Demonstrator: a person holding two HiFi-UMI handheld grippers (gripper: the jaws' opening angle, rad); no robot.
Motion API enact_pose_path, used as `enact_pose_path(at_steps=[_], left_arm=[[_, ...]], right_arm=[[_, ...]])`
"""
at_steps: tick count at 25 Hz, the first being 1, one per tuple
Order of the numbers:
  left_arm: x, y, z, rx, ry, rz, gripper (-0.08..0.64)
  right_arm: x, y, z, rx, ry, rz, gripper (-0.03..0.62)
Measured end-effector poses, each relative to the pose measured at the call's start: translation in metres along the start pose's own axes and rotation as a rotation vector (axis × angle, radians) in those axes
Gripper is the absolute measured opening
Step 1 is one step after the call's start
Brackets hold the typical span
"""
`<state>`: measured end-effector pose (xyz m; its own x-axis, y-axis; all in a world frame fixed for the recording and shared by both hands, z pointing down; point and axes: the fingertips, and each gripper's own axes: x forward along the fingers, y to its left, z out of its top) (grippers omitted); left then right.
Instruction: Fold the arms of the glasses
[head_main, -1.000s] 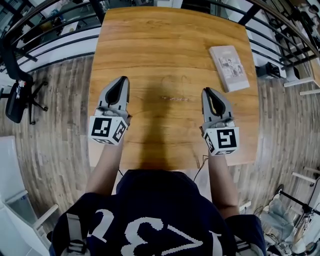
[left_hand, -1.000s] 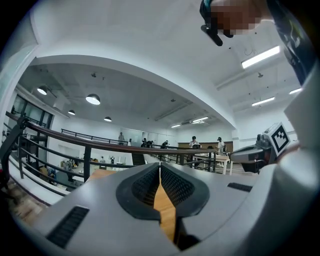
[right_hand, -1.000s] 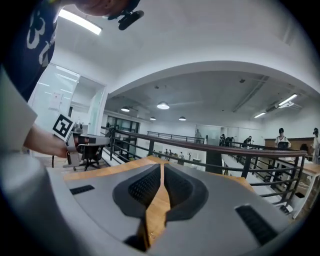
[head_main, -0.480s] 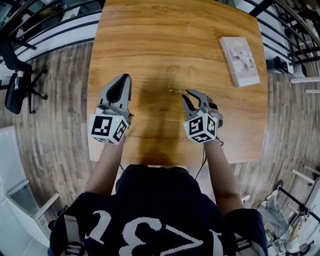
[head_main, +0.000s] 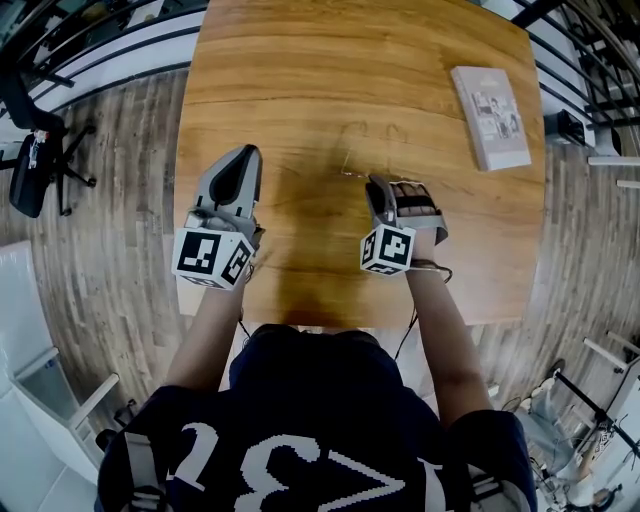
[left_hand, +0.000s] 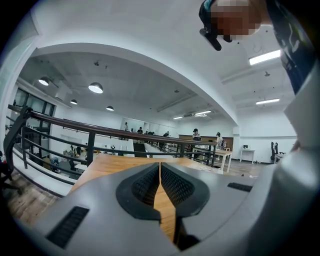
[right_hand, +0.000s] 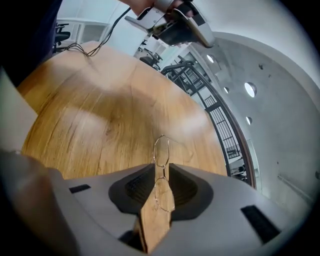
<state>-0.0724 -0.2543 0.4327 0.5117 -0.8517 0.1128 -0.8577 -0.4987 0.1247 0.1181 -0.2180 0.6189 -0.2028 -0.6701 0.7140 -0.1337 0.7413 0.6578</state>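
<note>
Wooden table (head_main: 300, 80) — left tongs (left_hand: 160, 166) shut, empty; right tongs (right_hand: 161, 168) slightly apart astride glasses (right_hand: 161, 150).

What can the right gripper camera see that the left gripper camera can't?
Only the right gripper view shows the thin wire glasses, sitting between the right gripper's parted jaws. Only the left gripper view shows a dark railing, ceiling lights, and the left gripper's shut, empty jaws. Both show the wooden table.
</note>
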Motion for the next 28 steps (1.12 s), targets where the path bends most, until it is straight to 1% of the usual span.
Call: enact_pose_path(at_steps=[3, 7, 13, 15, 18, 20, 23, 28], left_arm=[[-0.001, 0.001, -0.003, -0.004, 0.005, 0.008, 0.021], [-0.002, 0.002, -0.003, -0.006, 0.007, 0.013, 0.021], [-0.002, -0.002, 0.001, -0.001, 0.0, 0.009, 0.021], [-0.002, -0.004, 0.002, 0.0, -0.002, 0.007, 0.021], [-0.001, -0.005, 0.001, 0.002, -0.002, 0.006, 0.021], [0.0, -0.005, 0.001, 0.001, 0.0, 0.0, 0.021], [0.002, -0.01, 0.001, -0.016, 0.013, -0.044, 0.021], [0.01, -0.032, -0.003, -0.079, 0.052, -0.168, 0.023]], right_arm=[[0.005, -0.001, -0.003, 0.0, 0.008, -0.008, 0.1], [0.006, -0.008, 0.0, -0.011, -0.017, -0.027, 0.047], [0.008, -0.009, 0.0, -0.005, -0.019, -0.013, 0.044], [0.01, -0.008, -0.001, -0.004, -0.014, -0.009, 0.061], [0.011, -0.011, 0.0, 0.002, -0.017, -0.014, 0.05], [0.006, -0.016, 0.004, 0.001, -0.039, -0.028, 0.037], [-0.011, -0.024, 0.01, -0.007, -0.076, -0.048, 0.035], [-0.044, -0.038, 0.021, -0.033, -0.124, -0.07, 0.034]])
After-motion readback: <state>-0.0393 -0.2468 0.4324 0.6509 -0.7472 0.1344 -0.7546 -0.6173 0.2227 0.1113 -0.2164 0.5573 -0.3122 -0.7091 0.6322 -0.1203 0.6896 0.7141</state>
